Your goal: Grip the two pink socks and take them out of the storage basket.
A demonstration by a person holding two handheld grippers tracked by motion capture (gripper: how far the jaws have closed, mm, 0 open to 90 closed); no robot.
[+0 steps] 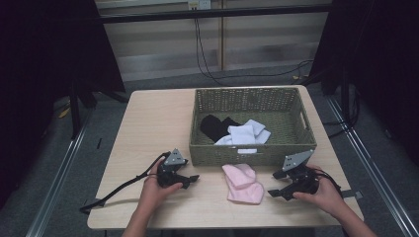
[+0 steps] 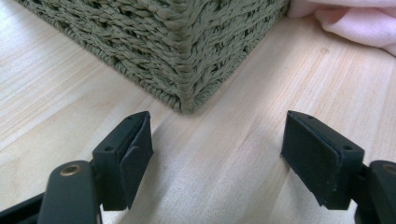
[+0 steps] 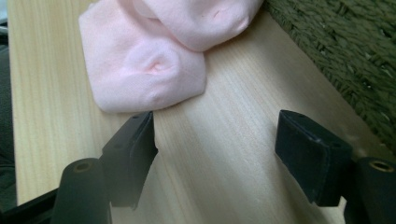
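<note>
Pink socks [image 1: 242, 183] lie on the table [image 1: 148, 128] just near of the wicker basket [image 1: 252, 153], between the left gripper [image 1: 190, 178] and right gripper [image 1: 274, 191], both wide open and empty, probably flanking them for pickup.

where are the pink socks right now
The pink socks lie on the table in the high view, just in front of the woven basket, between the left gripper and right gripper.

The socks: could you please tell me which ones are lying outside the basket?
The pink socks, on the bare table just in front of the basket. The white socks and the black one lie inside it.
</note>
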